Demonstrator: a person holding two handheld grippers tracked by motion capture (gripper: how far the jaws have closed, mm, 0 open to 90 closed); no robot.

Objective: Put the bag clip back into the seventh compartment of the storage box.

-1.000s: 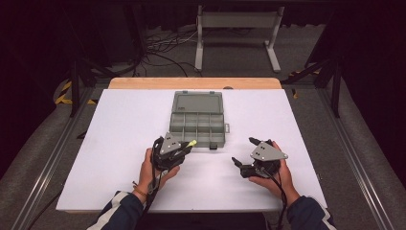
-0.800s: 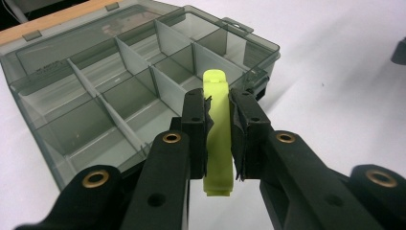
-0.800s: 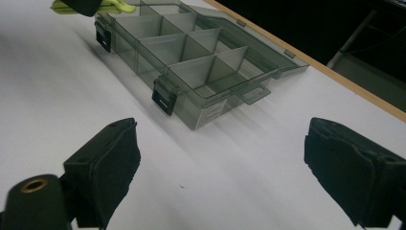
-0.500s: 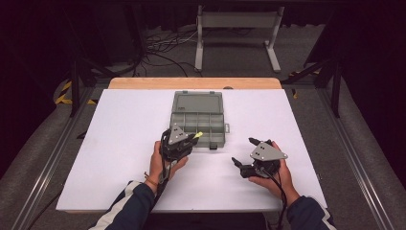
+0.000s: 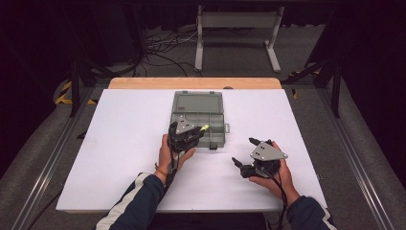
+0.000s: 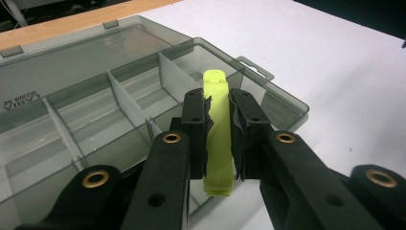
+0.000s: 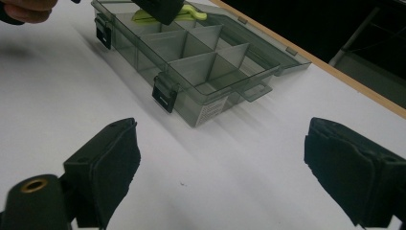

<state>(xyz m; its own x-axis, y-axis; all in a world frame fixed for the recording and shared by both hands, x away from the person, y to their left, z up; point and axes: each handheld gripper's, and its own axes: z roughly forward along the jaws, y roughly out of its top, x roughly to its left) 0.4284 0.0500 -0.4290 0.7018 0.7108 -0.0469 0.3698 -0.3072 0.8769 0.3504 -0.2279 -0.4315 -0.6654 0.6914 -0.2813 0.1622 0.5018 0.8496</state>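
A grey see-through compartment box [image 5: 198,117] lies open in the middle of the white table, lid flat behind it. My left gripper [image 5: 195,130] hangs over the box's near compartments, shut on a yellow-green plastic piece [image 6: 218,129] that sticks out past the pads [image 6: 197,125] above the box [image 6: 95,110]. The same piece [image 7: 189,10] and the left gripper's jaw show at the top of the right gripper view, over the box [image 7: 191,62]. My right gripper [image 5: 243,155] rests low on the table to the box's right, open, nothing between its pads [image 7: 115,167].
The box has two black latches [image 7: 165,96] on its near wall and thin dividers inside. A wooden strip [image 5: 191,83] runs along the table's far edge. Beyond it stand a metal frame [image 5: 237,28] and cables on the floor. White table [image 5: 119,143] spreads left and right of the box.
My left gripper has carried the yellow-green piece away from the person, from the box's near left corner to over its near compartments. The right gripper has stayed put.
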